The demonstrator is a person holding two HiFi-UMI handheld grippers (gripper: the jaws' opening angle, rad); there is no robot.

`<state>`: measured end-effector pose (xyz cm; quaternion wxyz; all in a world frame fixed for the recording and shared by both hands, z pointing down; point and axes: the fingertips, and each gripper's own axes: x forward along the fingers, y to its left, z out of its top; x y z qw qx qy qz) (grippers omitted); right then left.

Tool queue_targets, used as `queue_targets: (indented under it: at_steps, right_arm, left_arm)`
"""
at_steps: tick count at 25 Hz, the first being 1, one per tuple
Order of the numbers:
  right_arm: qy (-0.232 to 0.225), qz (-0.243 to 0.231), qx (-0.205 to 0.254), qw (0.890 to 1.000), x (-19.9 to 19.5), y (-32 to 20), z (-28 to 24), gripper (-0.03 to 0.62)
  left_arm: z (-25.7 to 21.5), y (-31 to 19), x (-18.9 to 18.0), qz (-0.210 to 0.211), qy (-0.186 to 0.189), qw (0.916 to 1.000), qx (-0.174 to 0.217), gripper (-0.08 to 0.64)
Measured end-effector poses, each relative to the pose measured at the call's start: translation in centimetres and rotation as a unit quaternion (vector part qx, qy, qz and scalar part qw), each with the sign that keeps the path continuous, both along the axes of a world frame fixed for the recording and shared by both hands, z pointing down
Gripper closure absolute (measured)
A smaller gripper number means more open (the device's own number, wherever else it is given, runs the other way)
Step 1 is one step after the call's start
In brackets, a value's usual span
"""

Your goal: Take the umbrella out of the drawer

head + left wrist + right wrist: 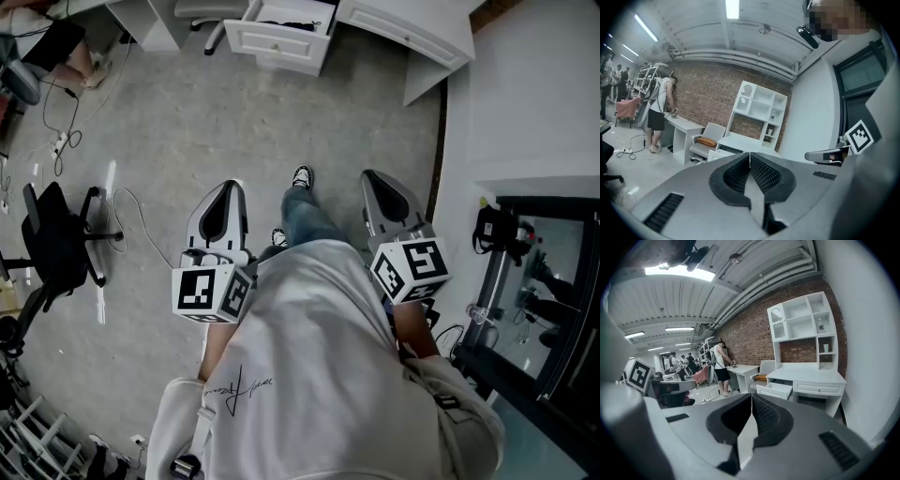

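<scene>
So, head view first: I'm standing on the grey floor (pixel 187 122) with both tools held out in front of me. My left gripper (pixel 228 187) and right gripper (pixel 372 180) both point toward the white desk (pixel 403 28), well apart from it. Its drawer (pixel 281 39) is pulled open and a dark thing (pixel 292 25) lies inside, too small to say if that's the umbrella. A black chair (pixel 56 246) sits off to my left.

Left gripper view: the jaws are together, tips touching, nothing between them. The desk with its shelf unit (pixel 761 105) stands ahead against the brick wall (pixel 703 93), drawer out.

Right gripper view: same deal, jaws closed tight and empty. The open drawer shows just above them, off at the desk. I can't see inside it from this angle.
</scene>
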<state>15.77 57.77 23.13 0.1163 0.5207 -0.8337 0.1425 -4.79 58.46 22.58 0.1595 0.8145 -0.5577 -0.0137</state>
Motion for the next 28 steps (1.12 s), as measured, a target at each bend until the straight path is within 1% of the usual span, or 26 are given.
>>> queue_targets:
  at_steps: [7,13,19,23,28]
  right_arm:
    - [-0.001,-0.015,0.001,1.000,-0.9,-4.2,0.0,0.566]
    - [0.007,-0.016,-0.007,1.000,-0.7,-8.8,0.3,0.566]
    - [-0.016,-0.030,0.001,0.999,-0.6,-14.4,-0.3,0.566]
    - [0.012,-0.038,-0.005,0.999,-0.3,-18.3,-0.2,0.566]
    - [0.007,-0.050,-0.005,0.999,0.2,-22.7,-0.3,0.566]
  left_arm:
    - [-0.5,-3.2,-0.6,-0.007,-0.007,0.9999,-0.008,0.543]
    - [-0.9,-8.0,-0.2,-0.002,-0.008,0.9999,-0.014,0.543]
    - [-1.3,-13.6,0.4,0.002,-0.016,0.9996,-0.023,0.543]
    - [-1.6,-17.5,0.9,0.001,-0.015,0.9996,-0.023,0.543]
    - [-1.8,-21.6,2.0,0.000,-0.025,0.9994,-0.026,0.543]
